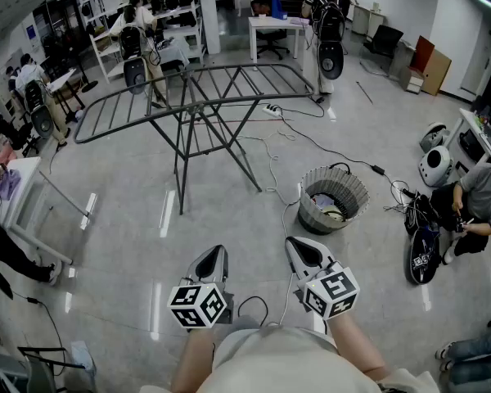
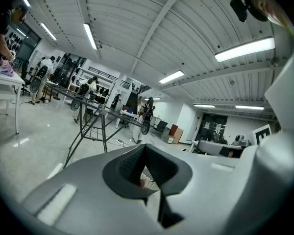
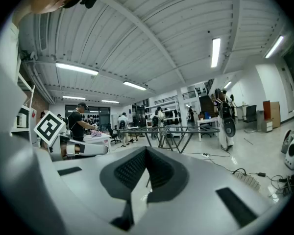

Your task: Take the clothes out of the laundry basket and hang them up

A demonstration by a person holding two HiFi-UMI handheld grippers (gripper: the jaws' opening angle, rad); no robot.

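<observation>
**Head view: both grippers clenched and empty, clothes lie in the basket**

Head view shows me the laundry basket (image 1: 309, 209) standing on the grey floor, and I take it as my reference. The clothes (image 1: 331, 210) are inside it, a light heap low between its walls. None of them hangs on the drying rack (image 1: 188, 97), which stands beyond the basket and to its left with its bars bare.

The left gripper (image 1: 215, 253) and the right gripper (image 1: 298, 243) are both on the near side of the basket, well apart from it. The right one is the nearer of the two. In each gripper view the jaws are pressed together and nothing is between them.

Several things lie around the basket. A thin white cable (image 1: 287, 244) runs from its near left side across the floor and passes just beside the right gripper. Black cables (image 1: 311, 143) cross the floor between the basket and the rack, and a power strip (image 1: 271, 110) lies under the rack's far end. To the right of the basket a seated person (image 1: 477, 201) works beside a dark bag (image 1: 423, 248), and two white round devices (image 1: 432, 155) are behind. Far to the left of the basket stands a white table (image 1: 23, 195). Beyond the rack more people (image 1: 135, 31) stand near shelves.
</observation>
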